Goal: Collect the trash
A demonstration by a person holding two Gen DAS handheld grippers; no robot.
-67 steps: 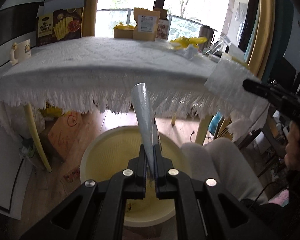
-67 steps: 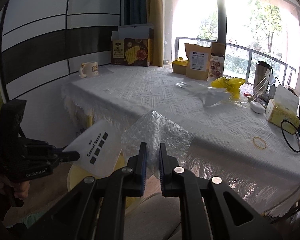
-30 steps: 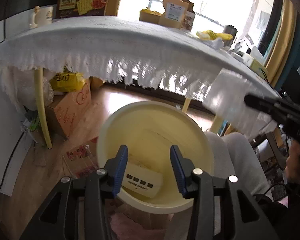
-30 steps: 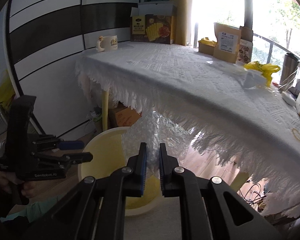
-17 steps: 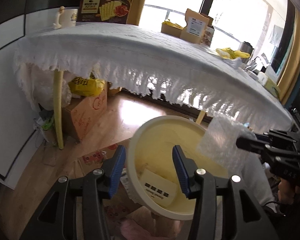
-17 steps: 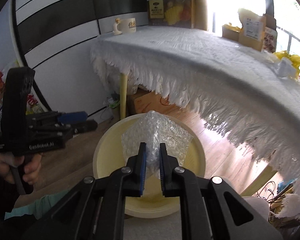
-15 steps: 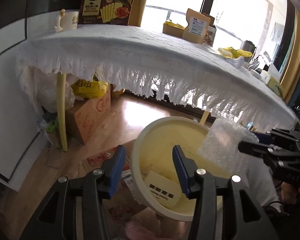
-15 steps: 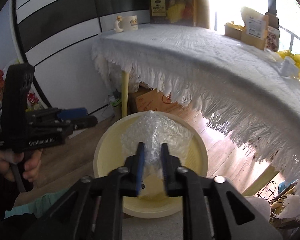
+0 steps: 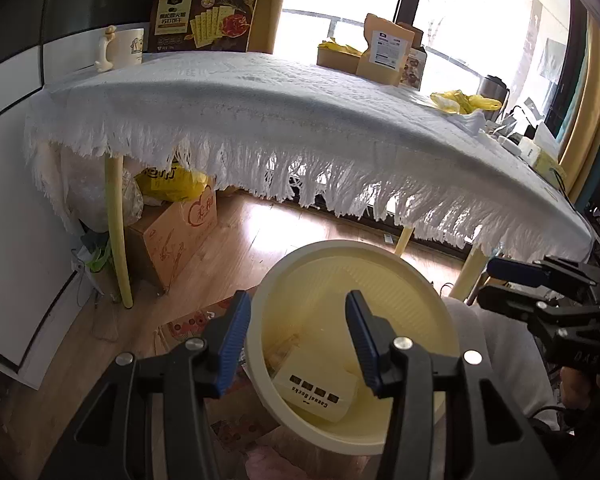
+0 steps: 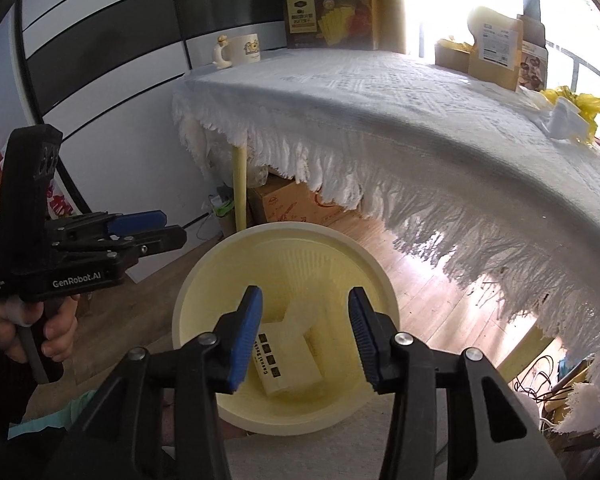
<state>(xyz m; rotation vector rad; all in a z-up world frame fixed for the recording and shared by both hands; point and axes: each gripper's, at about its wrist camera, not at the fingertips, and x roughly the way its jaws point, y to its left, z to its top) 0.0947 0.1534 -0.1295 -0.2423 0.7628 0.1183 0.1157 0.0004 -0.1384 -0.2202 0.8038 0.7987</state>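
- White fringed cloth covers the table [image 9: 300,120], the biggest thing I see; it spans the far side of both views, its fringe hanging over the wooden floor [image 9: 236,240].
- On the far left of the tabletop I see a dark cracker box [image 10: 332,20] with a cream mug [image 10: 242,52] just left of it. Brown paper pouches [image 10: 496,56] stand further right, and a yellow plastic bag [image 10: 580,104] lies at the far right.
- Under the table, a cardboard box [image 9: 176,240] sits on the floor beside a yellow table leg [image 9: 118,228], with a yellow bag on top of it.
- The pale yellow bin [image 10: 380,276] stands on the floor on the near side of the table, directly below both tools.
- In the bin lies the white sock packet [image 10: 286,356], printed with black squares and lettering. Clear wrapping [image 10: 300,316] rests against its far edge; I cannot tell its outline well.
- My right gripper [image 10: 305,332] hangs over the bin with its blue-padded fingers spread wide and nothing between them.
- My left gripper [image 9: 296,340] hovers over the bin's left rim, jaws likewise apart and empty; from the right wrist view I see it at the left, held in a hand [image 10: 28,328].
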